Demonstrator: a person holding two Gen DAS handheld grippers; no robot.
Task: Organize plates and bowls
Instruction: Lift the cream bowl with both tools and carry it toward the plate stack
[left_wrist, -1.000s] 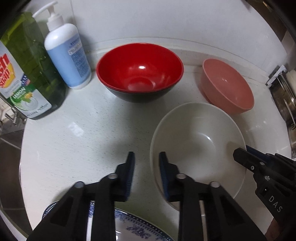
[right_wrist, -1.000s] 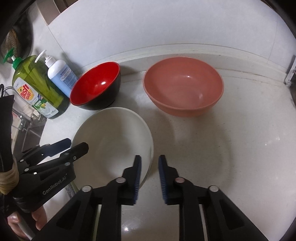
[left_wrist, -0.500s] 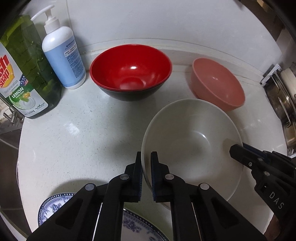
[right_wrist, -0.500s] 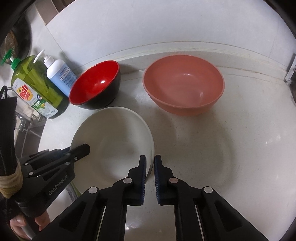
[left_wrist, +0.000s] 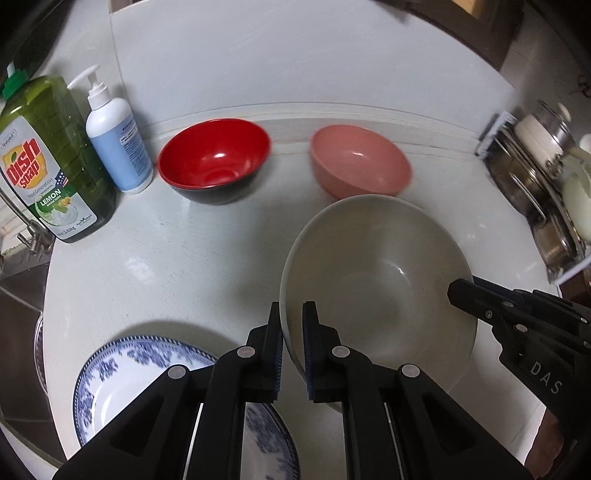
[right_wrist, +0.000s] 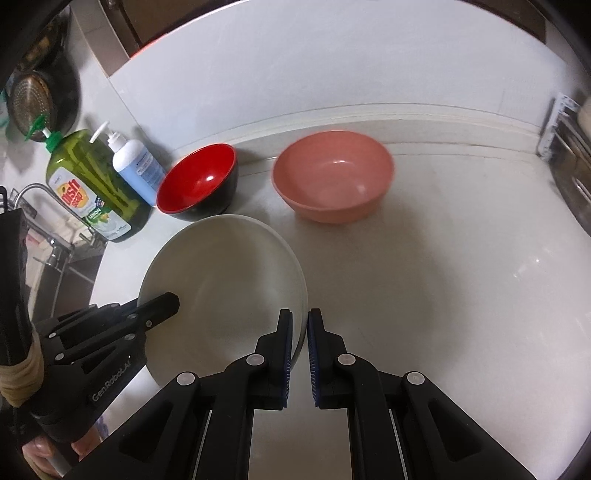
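Now the left gripper is clamping the near-left rim of the white bowl, one pad outside the wall and one inside, its jaws having just been closing onto that rim. Opposite it, the right gripper is pinching the bowl's right rim in the same way, with the thin wall squeezed between its blue pads. In the left wrist view the right gripper is showing as a black tool reaching in over the bowl's right edge, and in the right wrist view the left one is reaching in from the left, a hand wrapped round its handle at the lower left corner. Between the two, the bowl is sitting upright and empty, seeming to hang just above the white counter, though contact underneath is hidden. Just near and left of it, a blue-patterned plate is lying flat at the counter's near edge, partly covered by the left gripper. Farther back, a pink bowl is standing just beyond the white one, and a red bowl with a black outside is standing to its left, the two well apart. Left of the red bowl, a white pump bottle and a green dish soap bottle are standing side by side against the wall. Far right, a metal rack is holding pots.
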